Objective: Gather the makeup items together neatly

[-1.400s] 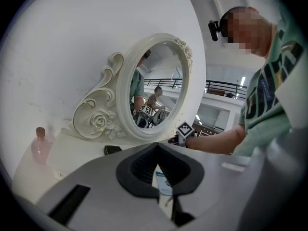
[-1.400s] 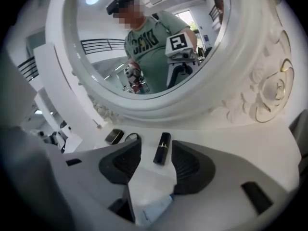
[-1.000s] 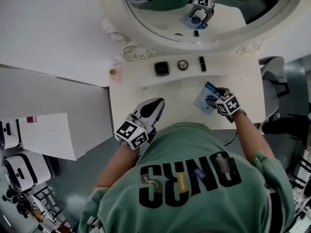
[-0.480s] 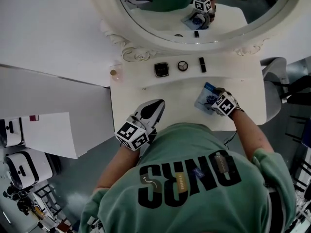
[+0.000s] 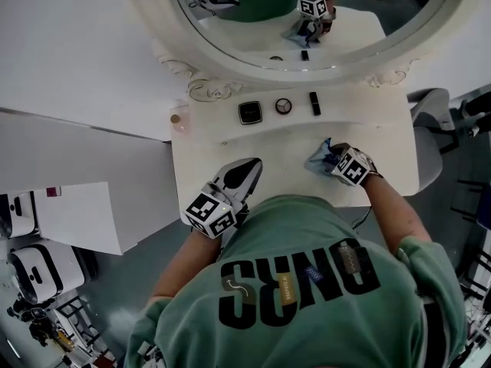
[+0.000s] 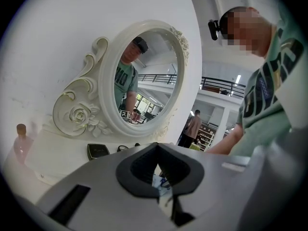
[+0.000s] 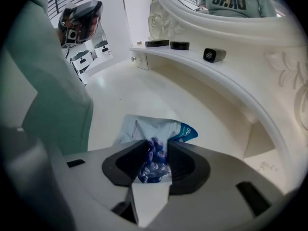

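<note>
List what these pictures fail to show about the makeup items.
- Packet: print unreadable, right gripper view; crumpled and partly covered by the right gripper's fingers.
- Round case: contents unclear, head view; too small.
- Black tube: label unreadable, head view; too small.
- Small bottle: contents unclear, left gripper view; blurred near the edge.

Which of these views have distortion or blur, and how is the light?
Left gripper view and right gripper view: fisheye, black rounded corners; the shelf looks bent in the right one. Head view: even soft light, sharp, no glare on the mirror.
</note>
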The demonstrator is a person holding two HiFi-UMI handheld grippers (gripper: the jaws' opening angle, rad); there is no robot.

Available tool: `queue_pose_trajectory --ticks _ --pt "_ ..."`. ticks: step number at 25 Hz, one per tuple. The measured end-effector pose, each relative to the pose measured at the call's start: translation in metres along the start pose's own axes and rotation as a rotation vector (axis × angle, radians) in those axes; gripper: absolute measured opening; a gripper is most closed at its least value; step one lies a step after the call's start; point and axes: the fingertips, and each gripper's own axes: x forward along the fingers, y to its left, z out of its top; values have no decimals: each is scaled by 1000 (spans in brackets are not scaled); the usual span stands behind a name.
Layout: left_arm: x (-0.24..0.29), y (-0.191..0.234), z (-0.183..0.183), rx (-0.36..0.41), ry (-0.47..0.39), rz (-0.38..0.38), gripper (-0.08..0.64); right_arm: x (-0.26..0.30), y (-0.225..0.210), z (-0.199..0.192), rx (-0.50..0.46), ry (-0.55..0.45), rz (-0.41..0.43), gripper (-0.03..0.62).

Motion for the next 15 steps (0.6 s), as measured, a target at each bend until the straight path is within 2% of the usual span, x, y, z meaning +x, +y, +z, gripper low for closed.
queue_pose_trajectory --ticks 4,9,15 --pt "2 -1 0 3 0 -3 8 -9 2 3 -35 -9 4 78" --pt "1 0 2 0 -5 -2 8 -47 -23 20 -91 -66 -60 71" --pt "0 -2 1 -3 -11 2 8 -112 -84 48 -184 -115 -141 72"
